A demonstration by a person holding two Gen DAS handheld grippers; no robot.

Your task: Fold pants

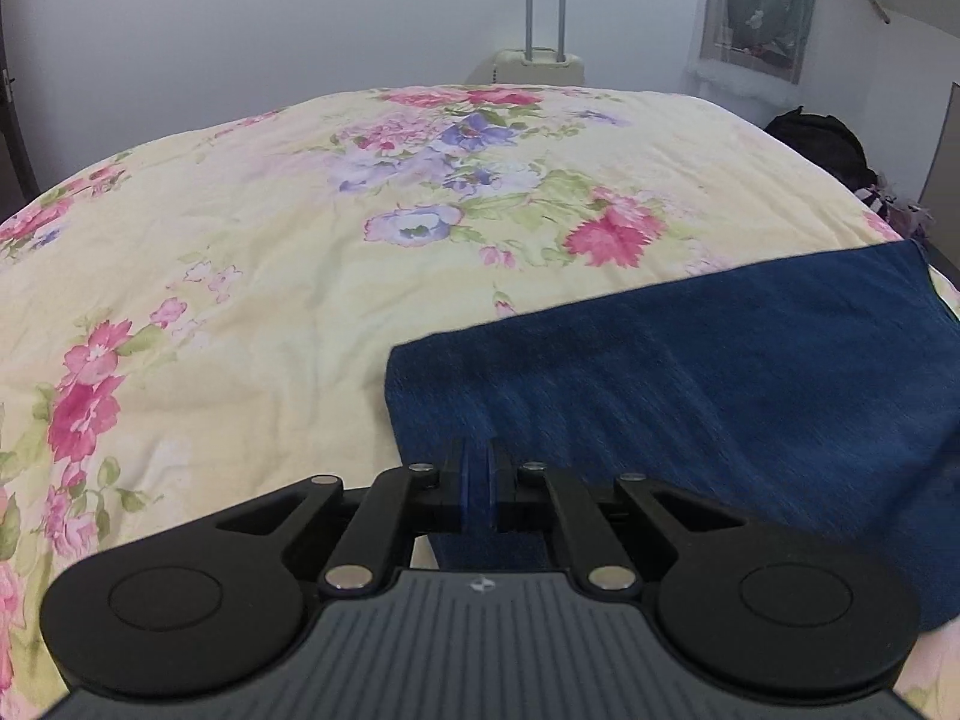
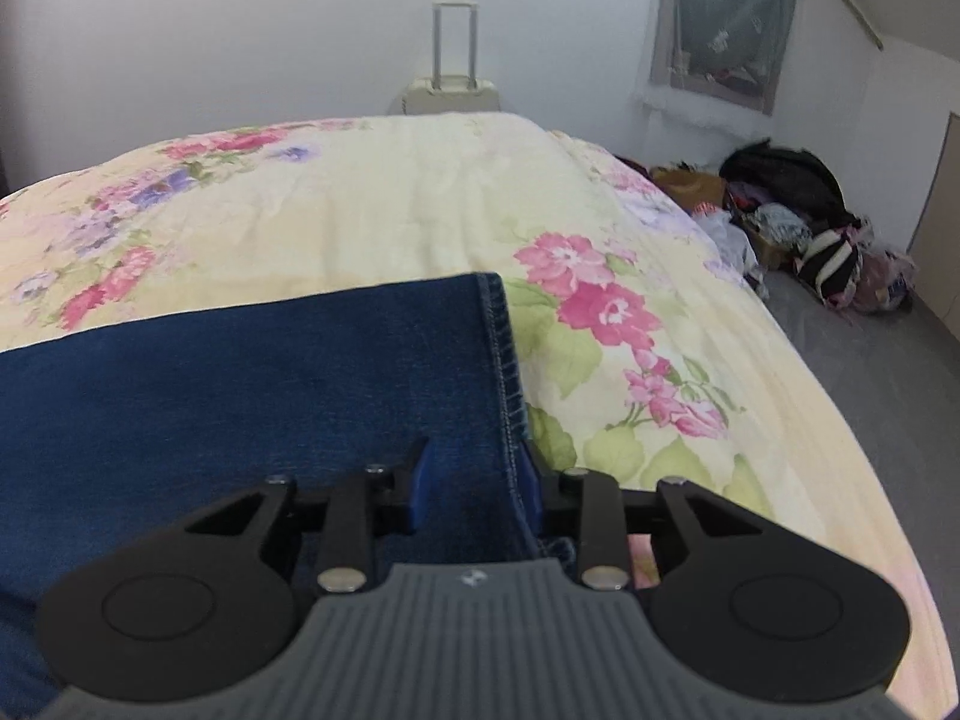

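Dark blue denim pants (image 1: 690,372) lie flat on a floral bedspread (image 1: 252,264). In the left wrist view my left gripper (image 1: 478,483) has its blue pads pressed together on the near left edge of the pants. In the right wrist view the pants (image 2: 240,396) fill the lower left, with a stitched hem at their right side. My right gripper (image 2: 474,480) has its jaws apart, with the hem end of the pants lying between them.
A cream suitcase (image 1: 540,63) with raised handle stands by the far wall behind the bed. A pile of bags and clothes (image 2: 798,228) lies on the grey floor right of the bed. The bed's right edge (image 2: 828,396) drops to the floor.
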